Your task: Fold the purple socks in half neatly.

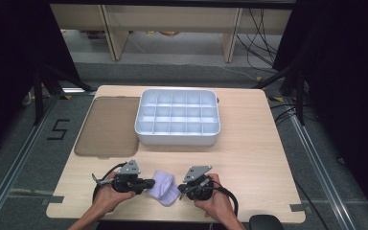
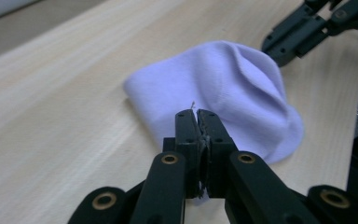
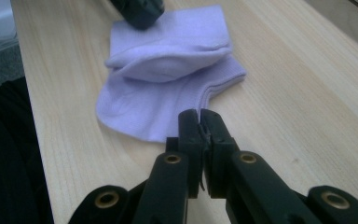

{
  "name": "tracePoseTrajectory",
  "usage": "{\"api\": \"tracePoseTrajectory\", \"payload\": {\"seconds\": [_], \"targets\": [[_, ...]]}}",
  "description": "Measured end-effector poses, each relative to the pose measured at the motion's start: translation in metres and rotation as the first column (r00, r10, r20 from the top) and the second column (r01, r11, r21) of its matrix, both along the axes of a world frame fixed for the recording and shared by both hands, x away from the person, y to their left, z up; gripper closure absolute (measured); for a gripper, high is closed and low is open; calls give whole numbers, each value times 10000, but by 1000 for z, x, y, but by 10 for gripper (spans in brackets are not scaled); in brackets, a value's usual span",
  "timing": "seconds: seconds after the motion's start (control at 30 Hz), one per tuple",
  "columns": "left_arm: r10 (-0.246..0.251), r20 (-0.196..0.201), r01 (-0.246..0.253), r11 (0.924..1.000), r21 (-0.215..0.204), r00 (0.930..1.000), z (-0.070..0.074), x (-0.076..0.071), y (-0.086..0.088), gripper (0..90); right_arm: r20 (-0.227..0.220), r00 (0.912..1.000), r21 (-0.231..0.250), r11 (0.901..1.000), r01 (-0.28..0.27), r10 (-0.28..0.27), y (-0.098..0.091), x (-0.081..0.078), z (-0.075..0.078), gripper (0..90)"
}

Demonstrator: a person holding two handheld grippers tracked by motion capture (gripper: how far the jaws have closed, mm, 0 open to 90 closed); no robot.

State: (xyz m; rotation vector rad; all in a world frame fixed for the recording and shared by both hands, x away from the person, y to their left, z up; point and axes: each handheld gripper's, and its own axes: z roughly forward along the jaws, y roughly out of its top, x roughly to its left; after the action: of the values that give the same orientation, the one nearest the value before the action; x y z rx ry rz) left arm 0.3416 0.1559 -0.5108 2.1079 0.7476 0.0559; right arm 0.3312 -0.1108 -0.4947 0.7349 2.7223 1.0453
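A lilac sock [image 1: 163, 187] lay folded on the pale wooden table [image 1: 249, 158] between the two tools. The left gripper [image 2: 196, 113] was closed, seemingly pinching the sock's hem; the right gripper [image 3: 199, 112] was closed and empty at its edge. Beyond stood a divided grey tray [image 1: 177, 118] and smoky lid [image 1: 109, 125], then grey floor; the room's sides were dark
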Motion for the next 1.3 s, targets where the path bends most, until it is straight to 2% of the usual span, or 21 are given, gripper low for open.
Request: {"api": "tracePoseTrajectory", "payload": {"seconds": [0.07,0.1,0.13,0.17,0.2,0.3,0.33,0.4,0.47,0.57,0.6,0.63,0.7,0.77,0.87,0.97,1.0,1.1,1.13,1.17,1.3], "targets": [[-225,47,224,9997,106,9997,-1,-2,-2,876,-15,9998,0,9998,199,-199,-1,0,0,881],[-273,-116,275,9995,148,9996,-3,-6,-6,876,8,9997,190,9995,241,-241,0,1,0,881],[-507,-20,507,9985,214,9987,-5,-8,-9,876,178,9998,233,9997,76,-81,-2,3,1,881],[-374,-194,376,9993,68,9991,-5,-12,-13,878,59,9995,366,9989,292,-295,-3,5,7,881],[-535,-157,539,9982,272,9984,-4,-16,-18,878,219,9992,583,9978,327,-341,-3,7,9,881],[-682,-29,683,9968,419,9977,-4,-20,-23,877,281,9994,774,9968,202,-224,-2,11,16,881],[-579,-192,583,9981,195,9981,-5,-24,-27,876,187,9995,898,9956,250,-268,1,12,19,881],[-544,-179,546,9984,135,9984,-5,-28,-32,871,228,9997,1065,9943,93,-118,10,13,22,881],[-643,-3,643,9975,285,9979,-5,-30,-34,866,290,9993,910,9955,-266,240,22,13,21,880],[-640,-7,640,9974,335,9980,-5,-28,-33,866,205,9990,564,9976,-410,399,35,14,15,880],[-640,-7,640,9974,335,9980,-5,-28,-33,866,205,9990,564,9976,-410,399,35,14,15,880],[-496,-219,500,9986,185,9985,-5,-30,-33,866,162,9994,160,9994,-318,315,36,15,14,881],[-571,-54,572,9979,302,9984,-5,-29,-33,866,216,9997,-15,10000,-81,81,34,15,10,886],[-507,-203,510,9986,149,9985,-6,-30,-33,867,293,9996,-433,9991,36,-23,28,16,6,889],[-533,-210,537,9984,168,9984,-5,-29,-33,867,29,9997,-445,9988,227,-226,21,19,2,890],[-707,95,705,9972,240,9975,-4,-29,-33,868,0,9997,-369,9990,242,-242,19,20,0,890],[-470,78,469,9989,48,9989,-1,-29,-31,871,24,9997,-455,9987,230,-229,20,19,1,891],[-298,235,304,9993,-235,9993,6,-25,-29,882,-25,9997,-377,9990,235,-236,20,19,0,890],[-384,562,392,9991,-143,9977,10,-21,-25,882,-25,9997,-377,9990,235,-236,20,19,0,890],[-106,692,113,9999,-106,9975,15,-15,-18,883,152,9998,-441,9990,113,-107,19,20,0,891],[507,695,-493,9985,-224,9963,11,0,-11,887,48,10000,-386,9992,85,-83,19,20,0,891]]}}
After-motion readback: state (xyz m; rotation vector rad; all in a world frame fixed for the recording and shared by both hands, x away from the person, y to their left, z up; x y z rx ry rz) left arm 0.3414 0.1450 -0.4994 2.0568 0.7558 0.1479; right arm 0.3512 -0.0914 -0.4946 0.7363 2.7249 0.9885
